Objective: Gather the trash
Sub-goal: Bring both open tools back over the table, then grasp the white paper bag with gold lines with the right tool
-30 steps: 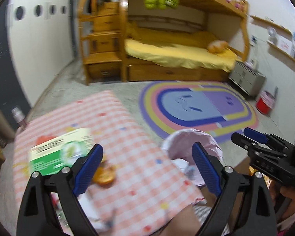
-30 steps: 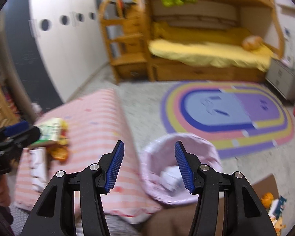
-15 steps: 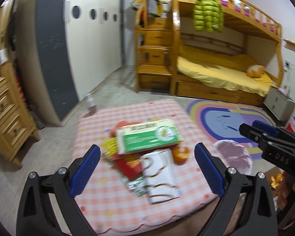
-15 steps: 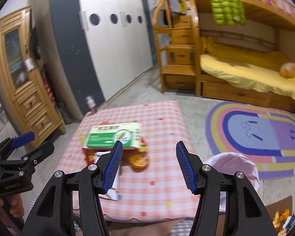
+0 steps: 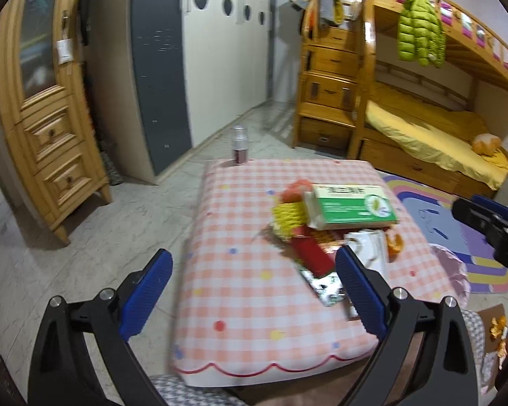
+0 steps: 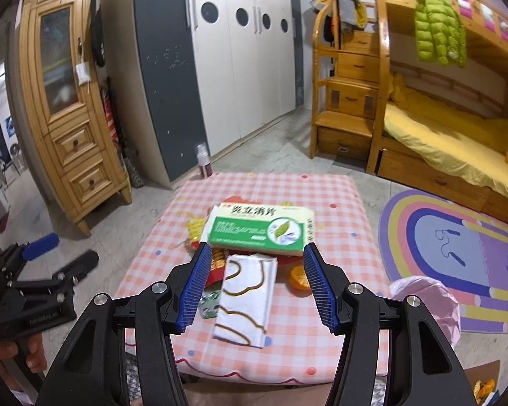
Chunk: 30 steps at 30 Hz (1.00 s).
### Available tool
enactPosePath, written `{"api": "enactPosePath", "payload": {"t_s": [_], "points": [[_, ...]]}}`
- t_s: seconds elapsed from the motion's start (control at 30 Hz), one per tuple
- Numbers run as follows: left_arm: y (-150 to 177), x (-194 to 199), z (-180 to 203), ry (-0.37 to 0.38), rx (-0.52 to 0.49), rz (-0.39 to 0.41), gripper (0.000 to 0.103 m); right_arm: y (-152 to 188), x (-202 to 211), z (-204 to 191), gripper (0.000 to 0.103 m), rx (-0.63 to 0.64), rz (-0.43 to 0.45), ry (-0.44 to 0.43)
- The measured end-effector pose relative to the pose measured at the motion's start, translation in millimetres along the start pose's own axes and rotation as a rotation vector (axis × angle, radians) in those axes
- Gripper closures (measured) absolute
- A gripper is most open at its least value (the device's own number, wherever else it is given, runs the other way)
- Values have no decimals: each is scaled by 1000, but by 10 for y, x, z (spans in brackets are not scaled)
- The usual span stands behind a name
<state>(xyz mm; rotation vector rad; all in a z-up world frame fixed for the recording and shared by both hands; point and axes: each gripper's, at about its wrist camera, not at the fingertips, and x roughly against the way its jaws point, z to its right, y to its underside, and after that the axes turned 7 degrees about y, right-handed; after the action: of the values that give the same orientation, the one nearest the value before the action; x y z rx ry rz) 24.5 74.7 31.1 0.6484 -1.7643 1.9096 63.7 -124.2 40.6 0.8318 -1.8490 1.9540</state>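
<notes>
Both grippers had swung away from the pink-lined trash bin point(image 6: 426, 301), which a second earlier filled the space between the right jaws and now sat low at the right edge of both views. We saw the pink checked table point(image 6: 332, 203) fill the middle instead, its litter heaped toward the centre.

Only the right wrist view let us read the heap plainly: a green-and-white medicine box point(image 6: 259, 230) lay on top, a white wrapper with brown loops point(image 6: 247, 299) lay just in front of it, and an orange peel point(image 6: 296, 277) sat beside the wrapper. Only the left wrist view showed us a yellow crinkled packet point(image 5: 288, 216) and a red packet point(image 5: 310, 253) under the box. A small bottle point(image 5: 239, 147) stood beyond the table's far edge, clearer from the left.

The right gripper point(image 6: 254, 280) hung above the near half of the table, its jaws parted about halfway, framing the wrapper without touching it and holding nothing. The left gripper point(image 5: 250, 286) stood wide open over the table's left side, also empty.
</notes>
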Motion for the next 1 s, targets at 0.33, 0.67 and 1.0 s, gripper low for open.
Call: {"api": "enactPosePath", "payload": {"t_s": [0.33, 0.67, 1.0], "points": [[80, 45, -261, -50, 32, 0, 9, 268, -396, -259, 43, 50, -111, 2], [217, -186, -267, 8, 74, -47, 9, 626, -933, -353, 20, 192, -186, 105], [207, -292, -178, -14, 46, -49, 9, 835, -1347, -332, 22, 218, -269, 155]]}}
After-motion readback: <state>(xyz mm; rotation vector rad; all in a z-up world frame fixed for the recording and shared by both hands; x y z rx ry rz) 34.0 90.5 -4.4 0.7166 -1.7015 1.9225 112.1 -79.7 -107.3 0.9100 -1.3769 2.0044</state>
